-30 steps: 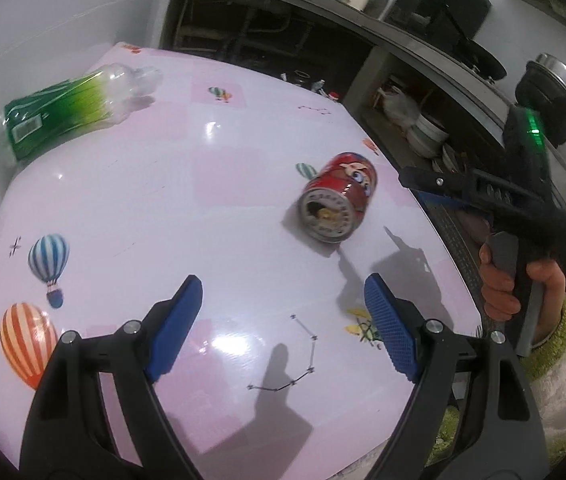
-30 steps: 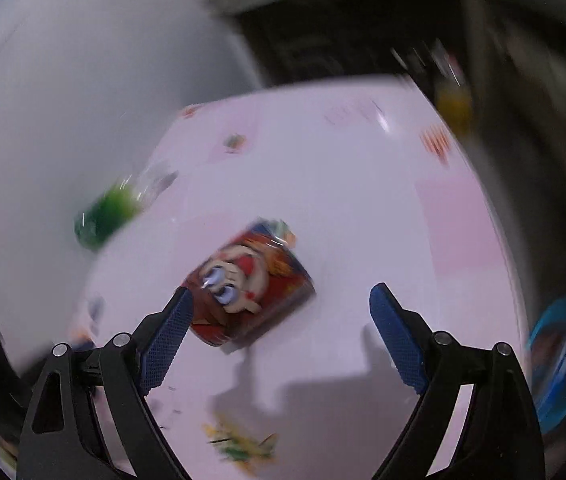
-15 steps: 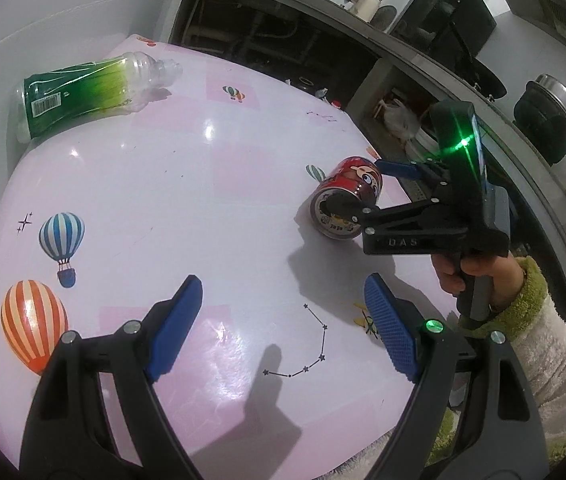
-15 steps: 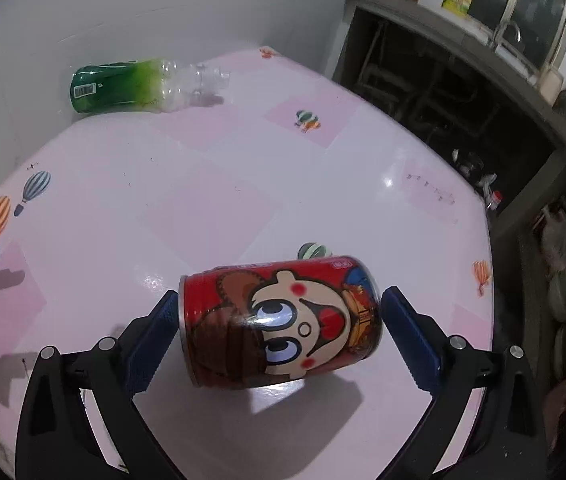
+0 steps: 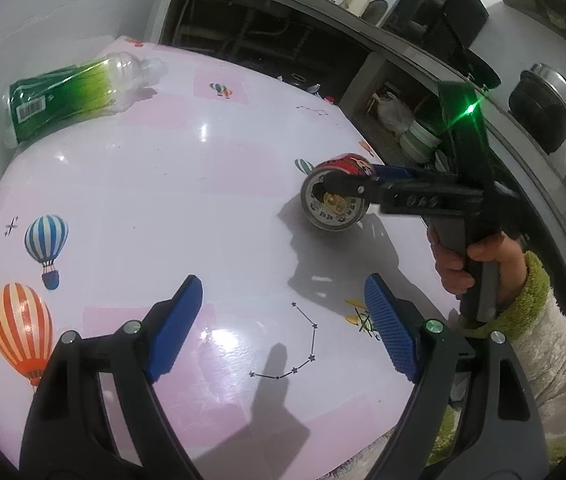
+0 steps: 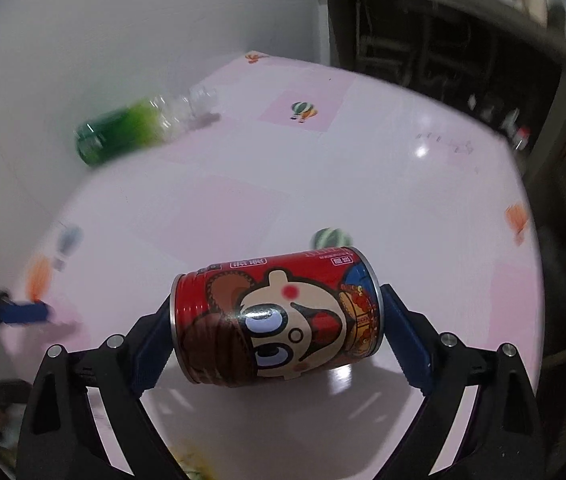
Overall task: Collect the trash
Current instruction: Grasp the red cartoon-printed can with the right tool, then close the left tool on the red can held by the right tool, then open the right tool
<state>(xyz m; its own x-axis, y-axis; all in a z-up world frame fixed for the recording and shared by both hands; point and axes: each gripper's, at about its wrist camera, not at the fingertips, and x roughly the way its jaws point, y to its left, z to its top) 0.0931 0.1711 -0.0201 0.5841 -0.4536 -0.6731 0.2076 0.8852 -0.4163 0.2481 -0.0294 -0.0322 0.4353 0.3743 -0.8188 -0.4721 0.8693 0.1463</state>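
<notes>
a: where's the red can [image 6: 277, 318]?

b: lying on its side on the pink worktop [image 5: 171, 184], right between the right gripper [image 6: 279, 344] fingers, one at each end.

a: pinched?

b: the fingers have just been closing in on it and sit right at the rims, but i can't tell if the pads press yet.

a: left gripper [image 5: 283, 328]?

b: fingers spread wide over bare worktop, nothing between them, well short of the can.

a: other trash?

b: green plastic bottle [image 5: 71, 96] on its side at the far corner by the wall, well apart from the can.
</notes>
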